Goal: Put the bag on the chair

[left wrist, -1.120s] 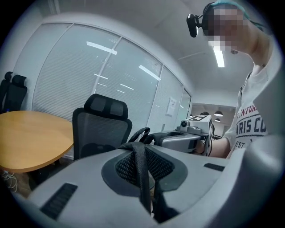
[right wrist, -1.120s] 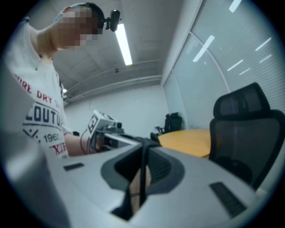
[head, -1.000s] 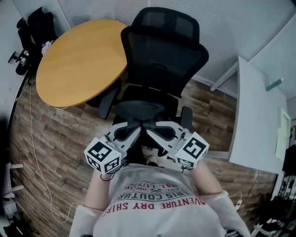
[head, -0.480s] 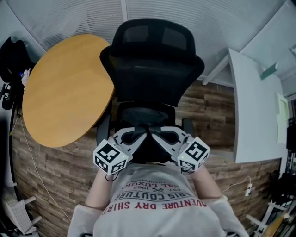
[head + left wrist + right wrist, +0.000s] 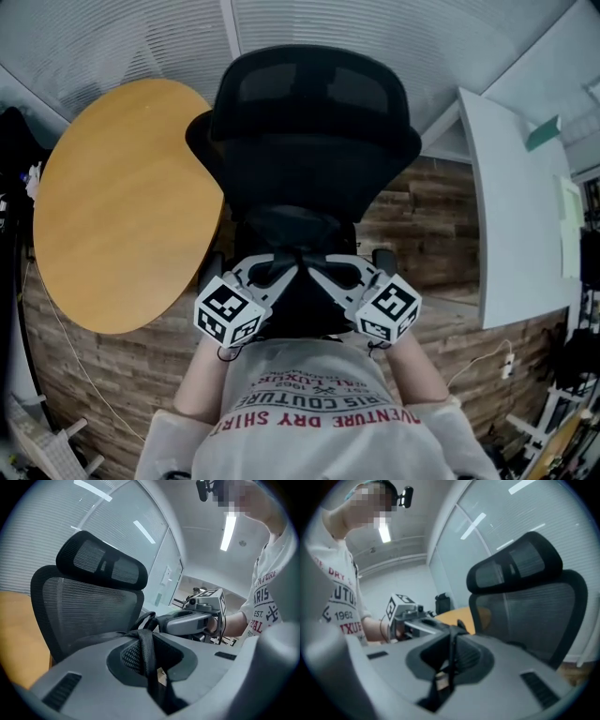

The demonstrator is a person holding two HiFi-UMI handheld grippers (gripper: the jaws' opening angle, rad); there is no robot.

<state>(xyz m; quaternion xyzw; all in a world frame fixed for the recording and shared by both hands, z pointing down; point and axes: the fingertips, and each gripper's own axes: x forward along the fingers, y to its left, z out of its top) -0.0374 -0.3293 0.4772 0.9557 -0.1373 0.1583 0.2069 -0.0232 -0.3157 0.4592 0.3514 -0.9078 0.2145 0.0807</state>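
The bag (image 5: 302,305) is a dark, soft mass hanging between the two grippers, low in front of the chair's backrest. In the head view it merges with the black seat, so I cannot tell whether it touches the seat or which way its body lies. Its flat woven strap (image 5: 144,656) runs upright through the left gripper (image 5: 146,641), whose jaws are almost together and pinch it. The right gripper (image 5: 451,660) is likewise nearly closed on a second strap (image 5: 453,644), seen edge-on and upright. Only the gripper views show these grips; the head view shows just the converging tips. The chair (image 5: 309,150) has a curved black mesh back and an oval headrest (image 5: 309,84). A round wooden table (image 5: 112,206) stands to its left and a white desk (image 5: 516,206) to its right, on a plank floor (image 5: 412,225).
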